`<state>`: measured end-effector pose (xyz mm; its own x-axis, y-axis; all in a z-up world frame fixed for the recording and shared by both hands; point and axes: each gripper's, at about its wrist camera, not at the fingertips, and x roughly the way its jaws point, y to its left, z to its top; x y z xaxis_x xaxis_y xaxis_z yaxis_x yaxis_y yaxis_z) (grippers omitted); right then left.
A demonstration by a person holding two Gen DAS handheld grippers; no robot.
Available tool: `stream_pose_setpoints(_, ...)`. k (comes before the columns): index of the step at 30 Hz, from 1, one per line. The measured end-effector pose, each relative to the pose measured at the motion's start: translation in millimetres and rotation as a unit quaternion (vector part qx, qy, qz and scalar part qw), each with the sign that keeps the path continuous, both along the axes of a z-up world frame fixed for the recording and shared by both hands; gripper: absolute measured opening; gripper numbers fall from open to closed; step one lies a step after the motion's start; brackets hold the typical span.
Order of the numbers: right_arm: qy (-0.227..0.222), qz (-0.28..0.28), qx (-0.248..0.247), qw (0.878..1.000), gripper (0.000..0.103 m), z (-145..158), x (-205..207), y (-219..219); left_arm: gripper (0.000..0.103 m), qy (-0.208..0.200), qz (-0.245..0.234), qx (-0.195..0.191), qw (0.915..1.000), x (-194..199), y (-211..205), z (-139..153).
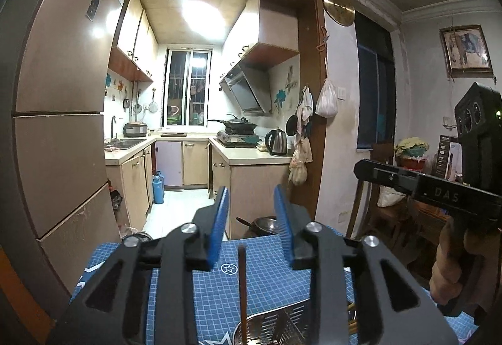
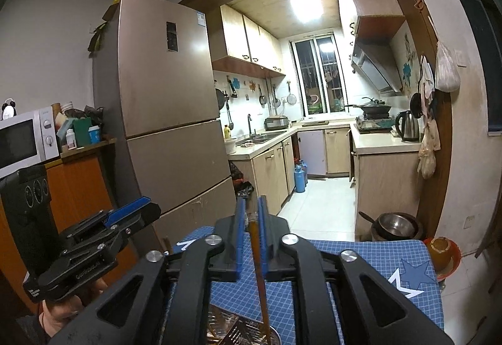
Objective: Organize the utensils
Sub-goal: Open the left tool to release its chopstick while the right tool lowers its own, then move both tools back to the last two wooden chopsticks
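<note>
My left gripper [image 1: 251,197] stands open over a table with a blue grid cloth [image 1: 266,282]. A dark chopstick [image 1: 241,282] stands upright between and below its blue pads [image 1: 219,219], touching neither. Its lower end rests in a perforated metal holder [image 1: 276,324]. In the right wrist view my right gripper [image 2: 251,204] has its jaws narrowly apart around an amber-brown chopstick [image 2: 257,254], which leans by the right pad and reaches down into the metal holder [image 2: 238,334]. Each gripper shows in the other's view: the right gripper [image 1: 364,167], held by a hand [image 1: 451,269], and the left gripper [image 2: 138,210].
A tall fridge [image 2: 175,125] stands left of the table. Beyond the table's far edge sits a metal pot [image 2: 395,224], with an orange jar [image 2: 442,251] at the right corner. A microwave [image 2: 25,138] stands far left, a wooden chair [image 1: 392,204] right. The kitchen lies ahead.
</note>
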<state>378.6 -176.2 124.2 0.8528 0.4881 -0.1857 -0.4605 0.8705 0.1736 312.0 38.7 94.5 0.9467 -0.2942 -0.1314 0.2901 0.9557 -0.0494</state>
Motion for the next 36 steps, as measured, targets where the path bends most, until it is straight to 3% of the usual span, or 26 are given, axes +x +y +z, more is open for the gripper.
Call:
stream_pose_setpoints(8,-0.019,-0.018,0.011,1.000,0.032,21.8,-26.7,-17.6,0.033,-0.003,0.014,-0.004,0.9999,-22.3,12.5,8.6)
stream_pose_setpoints(11,-0.038,-0.018,0.014,0.999,0.036,40.4,-65.3,-30.7,0.037,-0.024,0.023,-0.004,0.9995,-57.9,20.0,21.4)
stream_pose_setpoints(15,-0.059,-0.005,0.010,0.998,0.048,47.7,-147.3,-50.4,0.052,-0.051,0.018,-0.002,0.9985,-129.9,26.2,22.2)
stream_pose_setpoints(19,-0.054,0.008,0.001,0.999,0.052,-1.0,-251.2,-68.2,0.059,-0.036,0.008,0.007,0.9993,-209.5,21.6,-18.4)
stream_pose_setpoints(24,0.012,-0.028,-0.012,0.999,0.052,-120.9,-348.2,-82.4,0.059,0.039,-0.012,0.036,0.9985,-268.6,-12.0,-104.5)
stream_pose_setpoints(28,0.086,-0.060,-0.001,0.995,0.049,-202.4,-386.7,-88.9,0.059,0.124,-0.013,0.035,0.9916,-290.5,-39.4,-176.7)
stream_pose_setpoints(30,0.099,-0.063,-0.021,0.993,0.046,-228.9,-400.7,-82.0,0.059,0.142,-0.016,0.037,0.9890,-295.5,-48.2,-195.6)
stream_pose_setpoints(34,0.096,-0.043,-0.058,0.993,0.039,-251.3,-413.7,-63.1,0.059,0.151,-0.013,0.051,0.9871,-309.2,-65.0,-223.3)
stream_pose_setpoints(36,0.093,-0.038,-0.071,0.992,0.029,-259.7,-414.8,-55.3,0.059,0.147,-0.010,0.058,0.9874,-314.8,-71.1,-229.7)
